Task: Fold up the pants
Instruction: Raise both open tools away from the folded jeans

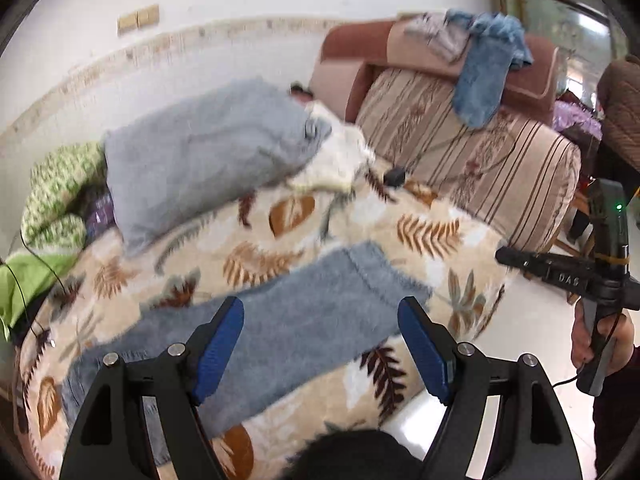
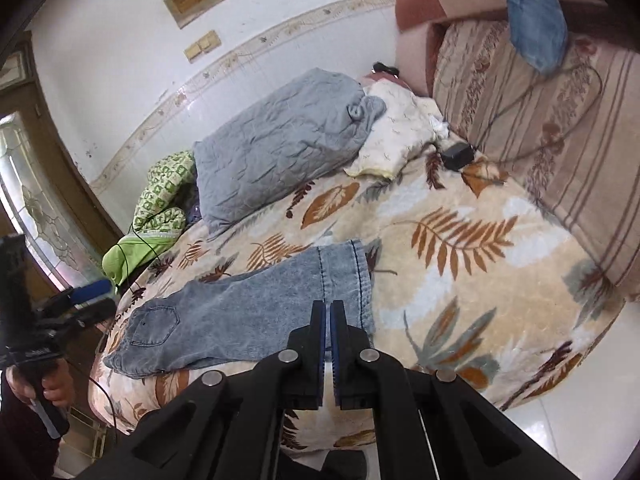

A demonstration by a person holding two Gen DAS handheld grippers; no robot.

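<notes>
I had the left gripper spread wide, empty, above the pants. Right gripper pinched closed on nothing. Pants lay folded on the near left of the blanket.

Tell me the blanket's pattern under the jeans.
Cream blanket with brown and grey leaves; clearest in the right wrist view.

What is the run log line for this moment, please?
left gripper: open | right gripper: shut, empty | jeans: folded on blanket
</notes>
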